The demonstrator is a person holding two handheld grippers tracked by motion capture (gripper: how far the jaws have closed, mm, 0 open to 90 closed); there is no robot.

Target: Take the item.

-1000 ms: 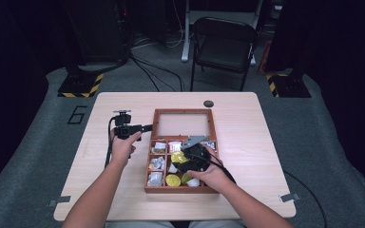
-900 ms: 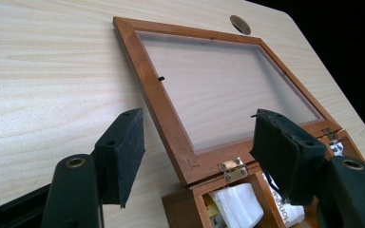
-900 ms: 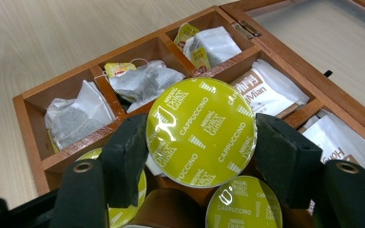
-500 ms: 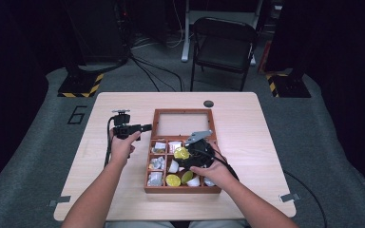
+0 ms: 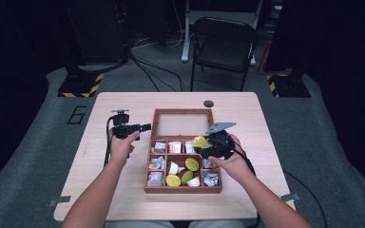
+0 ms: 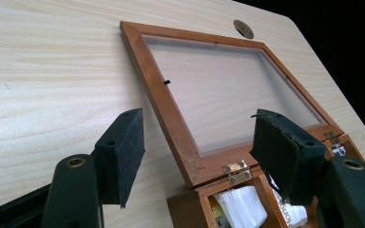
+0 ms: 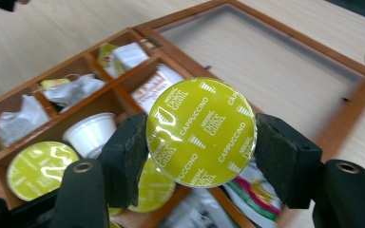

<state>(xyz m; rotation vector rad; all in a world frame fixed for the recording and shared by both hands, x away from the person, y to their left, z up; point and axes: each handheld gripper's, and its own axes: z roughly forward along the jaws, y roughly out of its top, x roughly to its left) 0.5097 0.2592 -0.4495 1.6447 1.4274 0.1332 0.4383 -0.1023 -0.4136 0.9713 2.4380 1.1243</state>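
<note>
A wooden box (image 5: 148,167) with several compartments lies on the table, its glass lid (image 5: 180,123) folded flat open behind it. My right gripper (image 5: 200,145) (image 7: 200,142) is shut on a yellow-green capsule (image 7: 201,132) (image 5: 200,141) marked cappuccino, held above the box's upper right compartments. More yellow capsules (image 5: 191,164) and a white one (image 5: 173,167) lie in the middle row, with sachets (image 5: 159,147) in other cells. My left gripper (image 5: 147,127) (image 6: 197,156) hovers by the box's back left corner, jaws open with nothing between them; the lid frame (image 6: 168,111) lies beyond them.
The light wooden table (image 5: 104,190) has bare room left and right of the box. A small dark round cap (image 5: 208,103) sits in the table near its far edge. A folding chair (image 5: 223,45) and dark equipment stands stand beyond the table.
My right gripper has lifted the yellow capsule out of the middle compartments and carried it up and toward the back right of the box. The left gripper has stayed put.
</note>
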